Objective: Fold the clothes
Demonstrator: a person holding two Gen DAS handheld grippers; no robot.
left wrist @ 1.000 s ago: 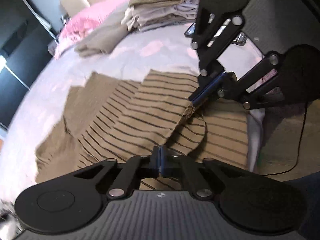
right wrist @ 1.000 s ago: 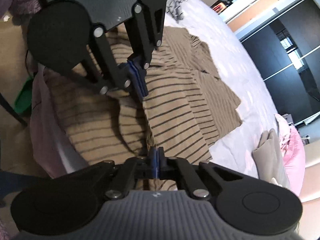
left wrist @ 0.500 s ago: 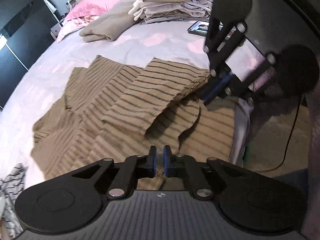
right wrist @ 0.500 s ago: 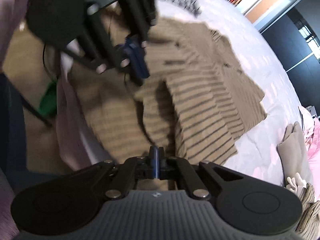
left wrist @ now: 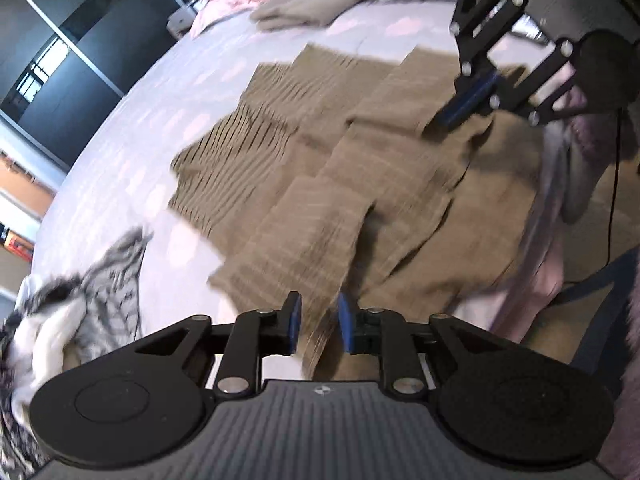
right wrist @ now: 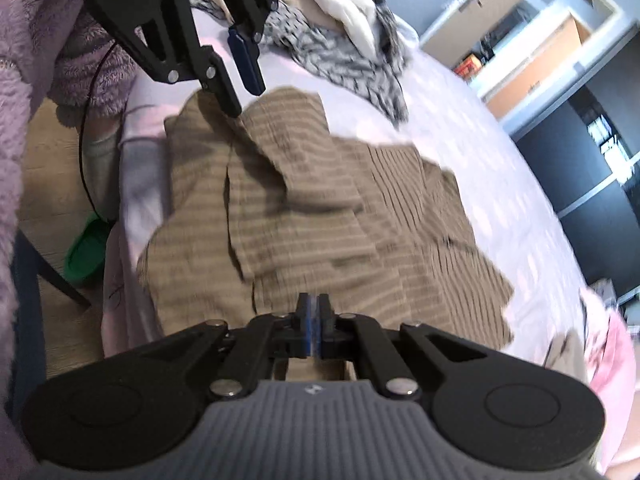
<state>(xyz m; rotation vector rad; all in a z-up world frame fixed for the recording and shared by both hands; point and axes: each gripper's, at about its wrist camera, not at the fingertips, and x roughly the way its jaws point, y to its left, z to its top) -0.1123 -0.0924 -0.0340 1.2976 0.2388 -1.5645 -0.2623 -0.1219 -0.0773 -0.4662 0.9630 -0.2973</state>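
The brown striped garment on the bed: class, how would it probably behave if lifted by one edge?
The brown striped garment looks floppy: it lies in soft overlapping folds. Probably light, since its edges curl and drape over the bed.

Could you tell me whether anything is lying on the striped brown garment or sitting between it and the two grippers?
Nothing visible does. The striped brown garment lies bare on the bed; the grey patterned clothes sit beside it. The left gripper, opening, and the right gripper are directly over it.
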